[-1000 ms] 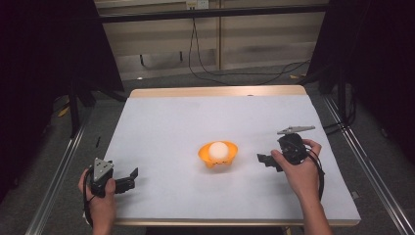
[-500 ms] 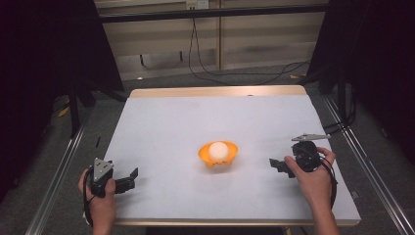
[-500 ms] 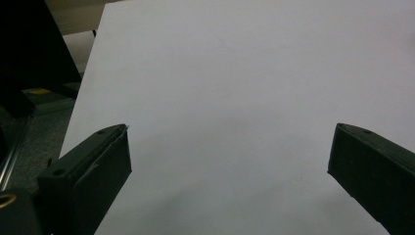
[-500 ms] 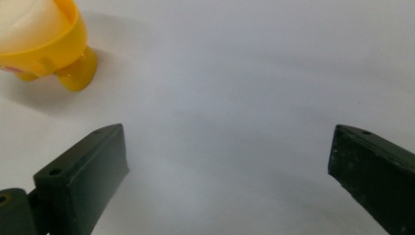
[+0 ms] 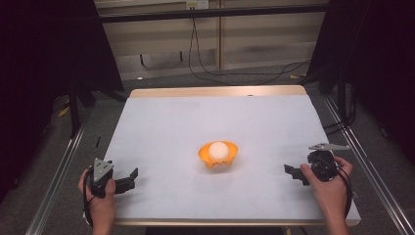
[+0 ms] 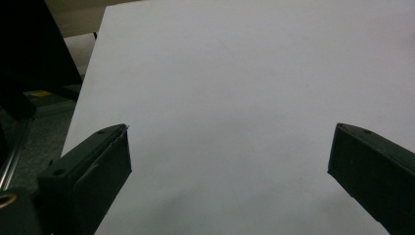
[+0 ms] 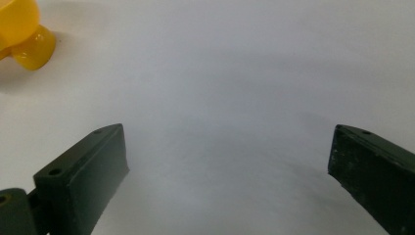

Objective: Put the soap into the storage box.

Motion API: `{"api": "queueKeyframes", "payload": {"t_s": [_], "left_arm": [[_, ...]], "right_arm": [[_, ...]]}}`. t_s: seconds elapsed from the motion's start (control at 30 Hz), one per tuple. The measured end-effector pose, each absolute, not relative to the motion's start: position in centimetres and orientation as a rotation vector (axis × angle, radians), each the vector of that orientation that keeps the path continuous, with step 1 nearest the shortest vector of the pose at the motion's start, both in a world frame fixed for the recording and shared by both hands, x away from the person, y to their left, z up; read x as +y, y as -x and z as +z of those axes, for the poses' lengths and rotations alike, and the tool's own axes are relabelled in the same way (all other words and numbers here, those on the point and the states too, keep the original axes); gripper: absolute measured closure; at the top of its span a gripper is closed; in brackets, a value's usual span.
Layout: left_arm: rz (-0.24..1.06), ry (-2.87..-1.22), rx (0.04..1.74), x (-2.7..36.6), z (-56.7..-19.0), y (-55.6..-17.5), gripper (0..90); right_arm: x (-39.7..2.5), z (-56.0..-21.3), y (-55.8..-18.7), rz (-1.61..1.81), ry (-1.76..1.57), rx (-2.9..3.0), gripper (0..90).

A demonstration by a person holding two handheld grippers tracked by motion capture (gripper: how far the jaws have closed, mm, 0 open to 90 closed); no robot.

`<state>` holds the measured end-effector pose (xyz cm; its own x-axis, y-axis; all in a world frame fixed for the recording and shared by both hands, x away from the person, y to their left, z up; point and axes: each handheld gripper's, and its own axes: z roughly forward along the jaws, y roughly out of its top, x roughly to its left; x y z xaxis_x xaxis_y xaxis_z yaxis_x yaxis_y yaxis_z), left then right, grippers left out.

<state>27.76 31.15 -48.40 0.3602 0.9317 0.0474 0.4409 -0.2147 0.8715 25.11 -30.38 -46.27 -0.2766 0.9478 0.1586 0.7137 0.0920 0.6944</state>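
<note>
We see orange bowl (image 5: 219,156) with white ball (image 5: 218,150) inside at table (image 5: 244,112) centre; left gripper (image 5: 128,179) and right gripper (image 5: 292,174) rest near front corners, well apart from bowl, jaws spread, empty; we judge: keep grippers low, clear of bowl

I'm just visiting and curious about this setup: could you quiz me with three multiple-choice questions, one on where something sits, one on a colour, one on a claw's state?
1. Where is the orange bowl?
A. near the table's middle
B. at the far left corner
C. on the floor

2. What colour is the ball in it?
A. blue
B. white
C. black

3. How is the right claw?
A. shut on the ball
B. shut, empty
C. open, empty

Answers: 1 A, it sits between both hands on the white table; 2 B, it looks pale white; 3 C, its jaws stand wide apart over bare tabletop.
</note>
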Motion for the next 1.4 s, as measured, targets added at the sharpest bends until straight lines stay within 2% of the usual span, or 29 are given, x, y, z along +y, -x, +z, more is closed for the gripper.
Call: {"api": "queueKeyframes", "payload": {"t_s": [0.97, 1.4], "left_arm": [[0.763, -1.788, 1.208, 31.4, -48.4, -27.7, 2.1], [0.738, -1.733, 1.195, 31.8, -48.4, -27.5, 1.9]], "right_arm": [[-37.7, -47.7, -19.8, 1.099, -1.684, 1.821, 0.0], [-38.6, -48.9, -18.0, 1.230, -1.619, 1.737, 1.1]]}}
